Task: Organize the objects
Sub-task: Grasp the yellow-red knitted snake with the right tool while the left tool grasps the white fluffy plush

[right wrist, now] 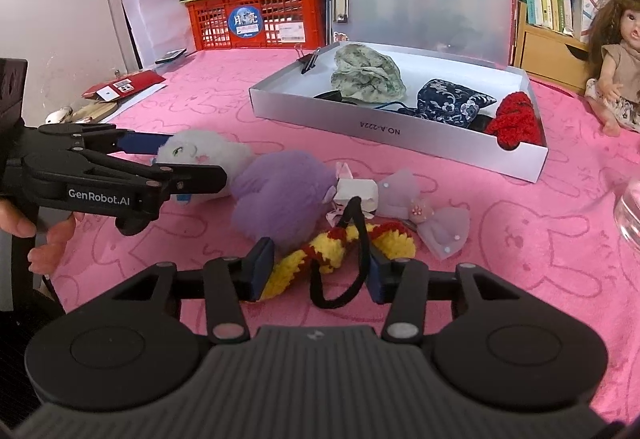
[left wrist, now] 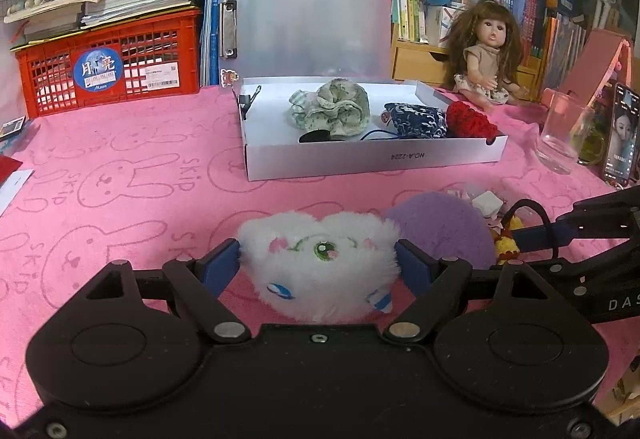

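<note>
A white fluffy plush (left wrist: 320, 263) with a green eye lies on the pink cloth between the fingers of my left gripper (left wrist: 319, 259), whose pads touch both its sides. It also shows in the right wrist view (right wrist: 200, 155). A purple pompom (right wrist: 280, 195) lies next to it. My right gripper (right wrist: 320, 271) straddles a yellow and red crochet piece (right wrist: 344, 247) with a black loop (right wrist: 352, 259); its pads stand apart from it. A lilac bow (right wrist: 432, 219) and a small white box (right wrist: 356, 191) lie beside. A white box tray (left wrist: 372, 159) holds a green scrunchie (left wrist: 332, 107), a blue pouch (left wrist: 416, 121) and a red knit item (left wrist: 470, 123).
A red crate (left wrist: 108, 71) with stacked books stands back left. A doll (left wrist: 486, 51) sits back right by bookshelves. A drinking glass (left wrist: 562, 135) and a phone (left wrist: 620, 135) stand at the right. Red envelope and papers (right wrist: 124, 87) lie at the left edge.
</note>
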The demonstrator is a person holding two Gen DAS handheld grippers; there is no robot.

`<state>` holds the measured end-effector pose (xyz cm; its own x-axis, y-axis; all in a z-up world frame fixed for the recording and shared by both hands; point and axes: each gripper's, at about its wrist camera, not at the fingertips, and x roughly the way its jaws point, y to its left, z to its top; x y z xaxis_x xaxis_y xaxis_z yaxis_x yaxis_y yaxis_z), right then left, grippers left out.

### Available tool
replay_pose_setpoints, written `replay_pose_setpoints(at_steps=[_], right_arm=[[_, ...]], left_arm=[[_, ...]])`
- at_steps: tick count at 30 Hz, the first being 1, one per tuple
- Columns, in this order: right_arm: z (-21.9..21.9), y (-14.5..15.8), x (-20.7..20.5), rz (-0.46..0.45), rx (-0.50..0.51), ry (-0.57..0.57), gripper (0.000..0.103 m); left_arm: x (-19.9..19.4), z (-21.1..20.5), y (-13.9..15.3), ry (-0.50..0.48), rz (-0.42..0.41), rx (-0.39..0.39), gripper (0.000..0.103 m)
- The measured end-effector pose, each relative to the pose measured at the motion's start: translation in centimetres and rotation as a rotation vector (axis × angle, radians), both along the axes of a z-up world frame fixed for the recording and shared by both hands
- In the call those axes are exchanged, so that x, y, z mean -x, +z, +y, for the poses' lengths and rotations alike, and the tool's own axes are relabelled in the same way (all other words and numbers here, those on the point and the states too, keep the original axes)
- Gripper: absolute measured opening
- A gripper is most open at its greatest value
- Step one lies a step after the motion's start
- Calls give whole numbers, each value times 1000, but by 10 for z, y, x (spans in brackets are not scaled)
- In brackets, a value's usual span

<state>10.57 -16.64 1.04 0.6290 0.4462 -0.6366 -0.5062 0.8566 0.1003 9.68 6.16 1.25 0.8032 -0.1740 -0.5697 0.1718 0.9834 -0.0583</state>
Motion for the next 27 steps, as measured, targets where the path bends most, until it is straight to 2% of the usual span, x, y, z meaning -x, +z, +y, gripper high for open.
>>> replay_pose_setpoints(at_steps=[3, 10, 13, 15, 17, 27], right_arm=[[0, -1, 0, -3, 0, -2, 63], [0, -3, 0, -9, -3, -8, 62], [0, -2, 2, -9, -12, -7, 44], [0, -1, 5, -16, -13, -14, 40], [1, 1, 9, -38, -1, -25, 30], [-8, 17, 15, -64, -30, -77, 28]], left_arm=[[0, -1, -2, -1, 0, -4, 84], [0, 0, -5, 1, 10, 17, 80], [2, 2, -4, 1, -3, 25, 73], [5, 1, -3, 0, -11, 26, 72], [7, 1, -2, -3, -14, 28, 71], [16, -5, 13, -17, -48, 28, 71]])
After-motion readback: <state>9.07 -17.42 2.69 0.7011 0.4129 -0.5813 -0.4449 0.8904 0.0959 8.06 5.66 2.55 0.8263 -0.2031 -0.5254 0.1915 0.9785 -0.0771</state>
